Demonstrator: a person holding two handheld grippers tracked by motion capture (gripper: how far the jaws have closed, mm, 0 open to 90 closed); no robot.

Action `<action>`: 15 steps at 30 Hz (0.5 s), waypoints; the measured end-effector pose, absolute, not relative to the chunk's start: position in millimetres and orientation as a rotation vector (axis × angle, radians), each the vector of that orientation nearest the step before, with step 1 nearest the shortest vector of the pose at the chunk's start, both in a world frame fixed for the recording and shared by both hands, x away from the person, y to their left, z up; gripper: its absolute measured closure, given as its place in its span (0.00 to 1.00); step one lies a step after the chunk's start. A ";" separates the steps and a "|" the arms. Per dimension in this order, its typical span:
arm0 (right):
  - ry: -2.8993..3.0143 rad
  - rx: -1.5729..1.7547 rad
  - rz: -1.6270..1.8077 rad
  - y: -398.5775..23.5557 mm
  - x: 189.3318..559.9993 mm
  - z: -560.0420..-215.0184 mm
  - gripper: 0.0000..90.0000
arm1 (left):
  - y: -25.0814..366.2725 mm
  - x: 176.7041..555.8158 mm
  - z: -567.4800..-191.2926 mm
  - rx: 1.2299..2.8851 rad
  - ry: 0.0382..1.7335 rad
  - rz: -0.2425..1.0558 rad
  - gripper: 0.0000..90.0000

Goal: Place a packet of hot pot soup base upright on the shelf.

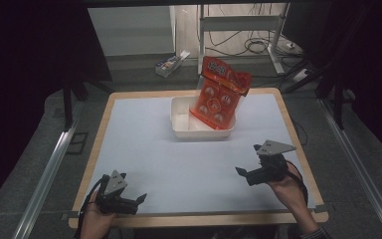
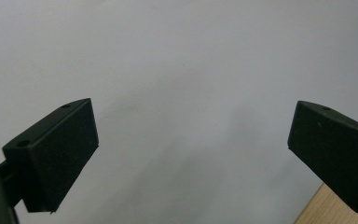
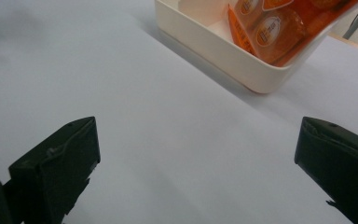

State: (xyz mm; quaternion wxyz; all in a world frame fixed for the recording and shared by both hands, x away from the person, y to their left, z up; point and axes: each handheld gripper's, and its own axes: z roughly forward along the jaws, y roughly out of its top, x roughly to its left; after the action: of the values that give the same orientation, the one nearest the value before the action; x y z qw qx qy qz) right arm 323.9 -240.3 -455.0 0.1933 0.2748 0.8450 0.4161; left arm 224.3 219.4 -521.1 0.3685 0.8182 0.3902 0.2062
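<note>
Orange snack bag (image 1: pixel 220 93) stands tilted in the white tub (image 1: pixel 181 127) at the table's far middle, its top leaning over the tub's back-right rim. We hold both grippers low, well apart from it — left gripper (image 1: pixel 132 191) near the front-left edge, right gripper (image 1: pixel 248 159) at front right. Jaws on both are wide apart w/ nothing between them.

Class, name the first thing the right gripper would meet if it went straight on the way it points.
Probably the white tub holding the orange packet; the right gripper, jaws open, faces it over bare white table. Depth is uncertain.
</note>
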 end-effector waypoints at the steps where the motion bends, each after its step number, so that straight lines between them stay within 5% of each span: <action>1: 2.370 0.774 1.162 -241.2 323.1 -455.9 0.00 | 219.4 224.3 -520.9 2.103 1.002 0.528 0.02; 15: 2.347 0.804 1.113 -258.6 309.8 -467.6 0.00 | 218.5 224.1 -521.1 2.106 1.001 0.531 0.02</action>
State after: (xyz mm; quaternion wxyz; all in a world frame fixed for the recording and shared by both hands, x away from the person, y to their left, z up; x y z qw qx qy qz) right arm 309.8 -258.6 -467.6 0.2098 0.2891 0.8439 0.4003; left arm 224.1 218.5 -521.1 0.3663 0.8193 0.3896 0.2067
